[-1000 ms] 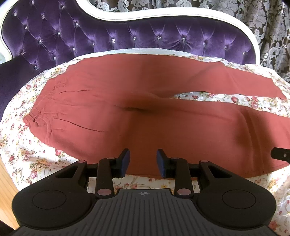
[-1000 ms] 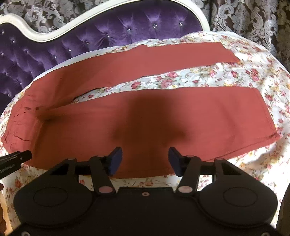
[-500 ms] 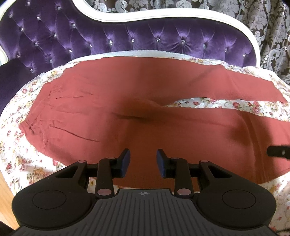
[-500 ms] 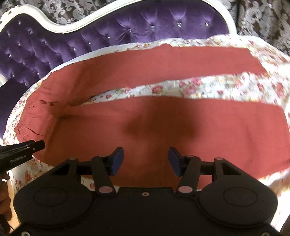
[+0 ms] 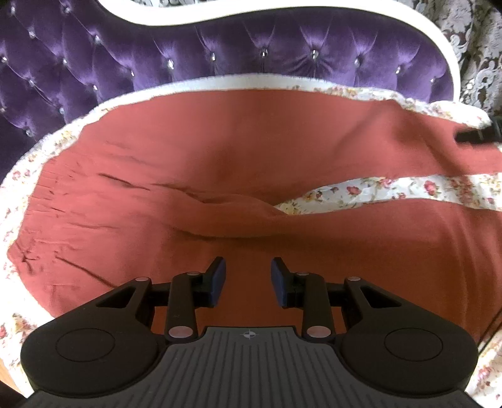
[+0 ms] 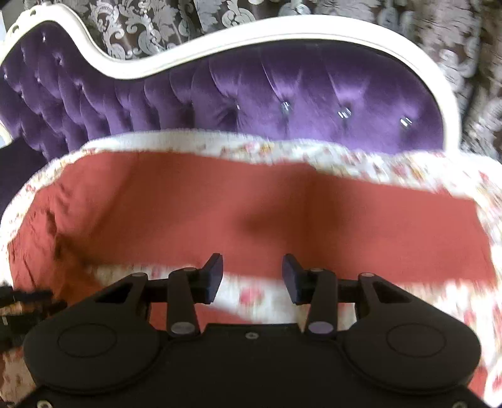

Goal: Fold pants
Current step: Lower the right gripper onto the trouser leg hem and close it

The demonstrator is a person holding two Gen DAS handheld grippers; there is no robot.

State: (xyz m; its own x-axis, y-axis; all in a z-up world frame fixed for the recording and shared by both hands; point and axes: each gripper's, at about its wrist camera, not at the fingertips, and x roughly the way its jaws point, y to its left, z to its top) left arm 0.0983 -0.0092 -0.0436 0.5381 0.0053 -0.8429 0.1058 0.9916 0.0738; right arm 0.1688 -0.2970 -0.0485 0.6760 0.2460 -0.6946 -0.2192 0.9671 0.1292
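Note:
Rust-red pants (image 5: 219, 150) lie spread flat on a floral sheet (image 5: 408, 185), waistband at the left, the two legs running right with a strip of sheet between them. My left gripper (image 5: 248, 277) is open and empty above the near leg, close to the crotch. My right gripper (image 6: 252, 276) is open and empty above the gap between the legs, with the far leg (image 6: 282, 213) ahead of it; this view is blurred. The right gripper's tip shows at the left wrist view's right edge (image 5: 480, 135).
A purple tufted sofa back (image 5: 251, 47) with a white frame (image 6: 251, 31) rises behind the sheet. Patterned curtains (image 6: 157, 18) hang behind it. The left gripper's tip shows at the right wrist view's left edge (image 6: 22, 298).
Both grippers have moved forward over the pants toward the sofa back. The right one has gone from the near leg to the gap between the legs. Both stayed open.

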